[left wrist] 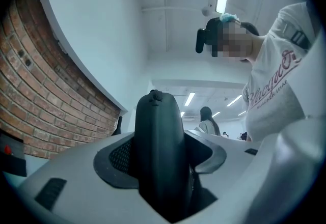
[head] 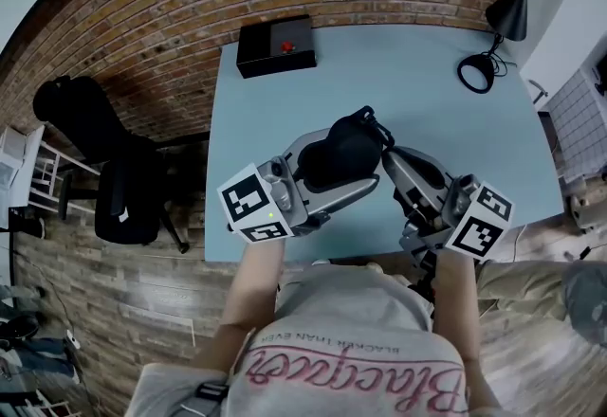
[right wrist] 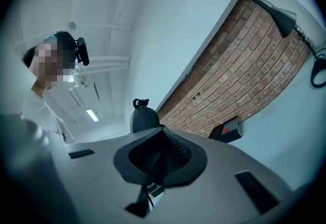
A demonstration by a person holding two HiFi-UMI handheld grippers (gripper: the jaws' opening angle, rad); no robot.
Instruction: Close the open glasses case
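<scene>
Gripping black glasses case [left wrist: 159, 131] with left tool [head: 343, 165] above table's [head: 417, 93] front edge; holding right tool [head: 388, 154] clenched shut, tips just beside case's zipper-pull end.

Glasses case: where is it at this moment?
In the head view, the glasses case is low centre, over the near half of the blue table, clamped in the left gripper, with the shut right gripper close at its right end.
</scene>
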